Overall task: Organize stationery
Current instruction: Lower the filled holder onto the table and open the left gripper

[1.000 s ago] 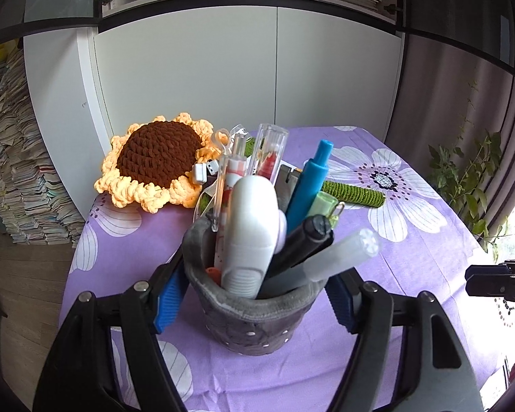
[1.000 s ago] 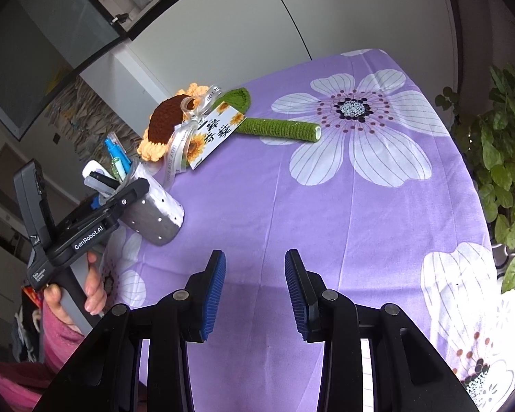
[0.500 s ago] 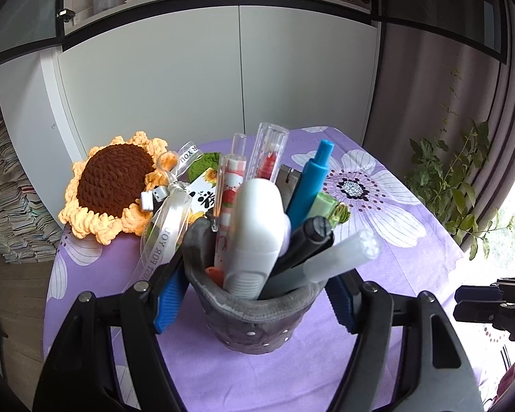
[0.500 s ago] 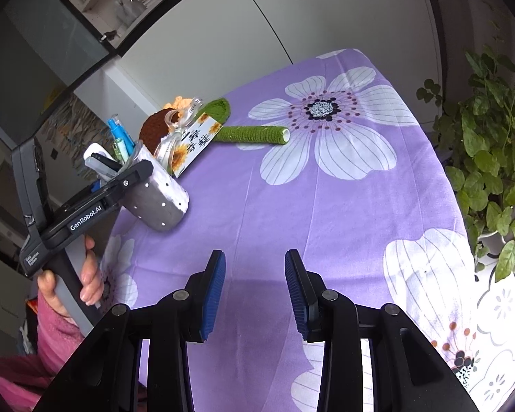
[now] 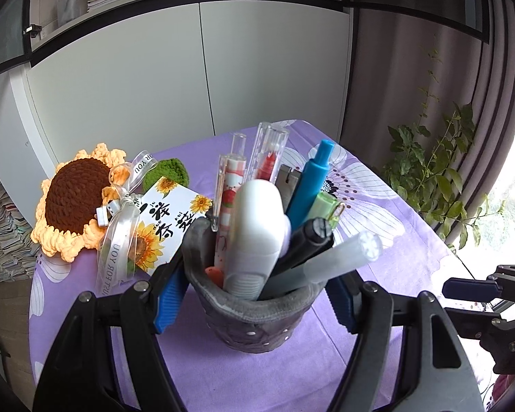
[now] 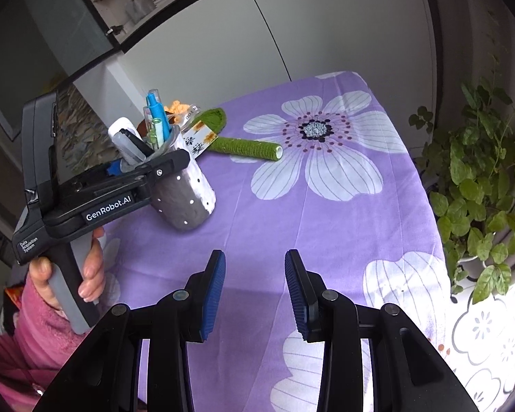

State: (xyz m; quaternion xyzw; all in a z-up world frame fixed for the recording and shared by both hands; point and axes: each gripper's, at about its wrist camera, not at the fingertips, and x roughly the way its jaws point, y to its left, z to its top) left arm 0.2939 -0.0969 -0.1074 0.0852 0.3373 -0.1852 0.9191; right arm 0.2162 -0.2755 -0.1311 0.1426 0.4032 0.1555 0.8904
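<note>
My left gripper [image 5: 254, 304] is shut on a grey felt pen holder [image 5: 254, 322] full of pens, markers and a white correction tape. It holds the holder tilted just above the purple flowered tablecloth [image 5: 377, 240]. The holder also shows in the right wrist view [image 6: 185, 195], clamped by the left gripper [image 6: 154, 171]. My right gripper [image 6: 254, 292] is open and empty above the cloth, to the right of the holder. Its tip shows in the left wrist view [image 5: 470, 290].
A crocheted sunflower [image 5: 75, 202] with ribbon and a card [image 5: 161, 226] lies at the table's far left; its green stem [image 6: 247, 146] stretches across the cloth. White cabinets [image 5: 202, 68] stand behind. A potted plant [image 6: 480, 185] stands off the right edge.
My left gripper has carried the pen holder up and towards the near side, so the sunflower now sits farther left and behind. The right gripper has drawn back and stays open.
</note>
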